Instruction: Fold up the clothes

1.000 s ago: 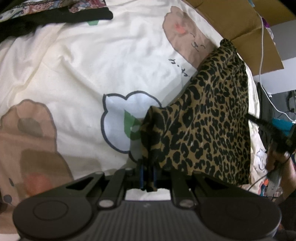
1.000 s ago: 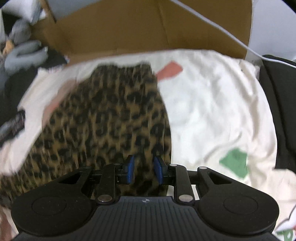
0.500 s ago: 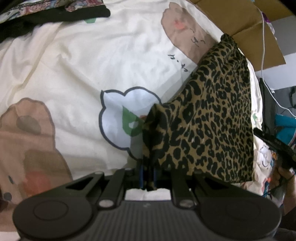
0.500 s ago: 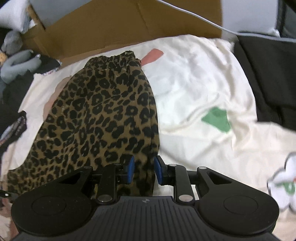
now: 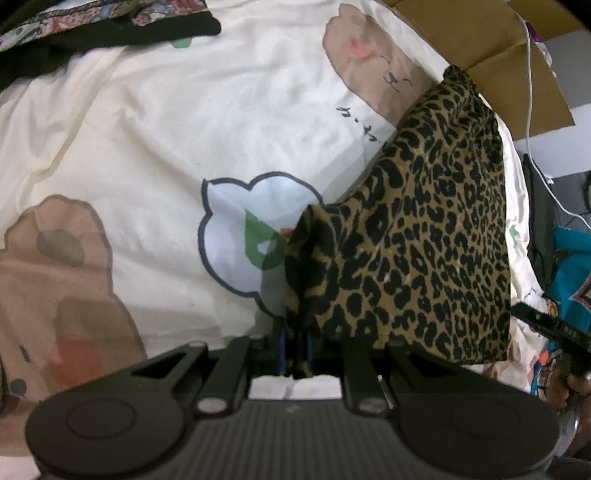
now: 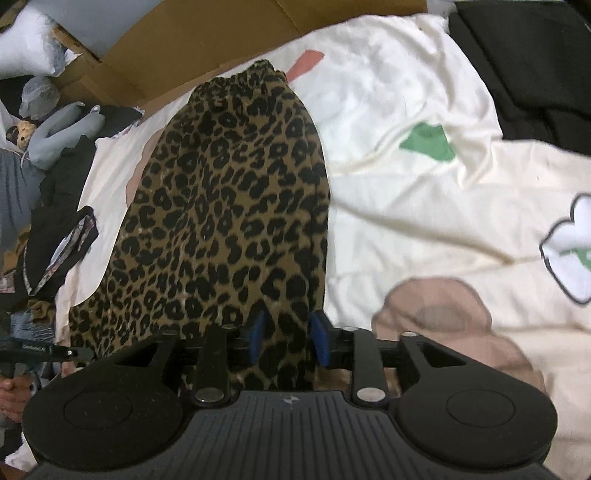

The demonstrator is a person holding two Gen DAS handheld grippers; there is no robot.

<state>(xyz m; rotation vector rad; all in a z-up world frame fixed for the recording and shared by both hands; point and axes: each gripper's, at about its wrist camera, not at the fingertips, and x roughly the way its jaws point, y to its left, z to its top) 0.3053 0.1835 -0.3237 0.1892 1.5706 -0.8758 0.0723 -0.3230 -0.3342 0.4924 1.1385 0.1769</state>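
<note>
A leopard-print garment (image 5: 424,240) lies stretched over a cream cartoon-print sheet (image 5: 184,129). My left gripper (image 5: 295,350) is shut on its near left corner, and the cloth there is bunched and lifted. The right wrist view shows the garment (image 6: 229,184) running away from me to a gathered waistband. My right gripper (image 6: 288,336) straddles the near right edge; its blue pads (image 6: 318,341) stand apart with flat cloth between them. The left wrist view has the right gripper (image 5: 535,321) at the garment's lower right corner.
Brown cardboard (image 6: 221,37) stands behind the sheet (image 6: 406,221). Black clothing (image 6: 535,55) lies at the right, and another dark piece (image 5: 110,33) at the far left. A pile of clothes (image 6: 55,129) sits left of the garment. A white cable (image 5: 528,92) hangs by the cardboard.
The right gripper has slid along the garment's right edge towards its near corner and turned to the right. The left gripper has kept its hold and barely moved.
</note>
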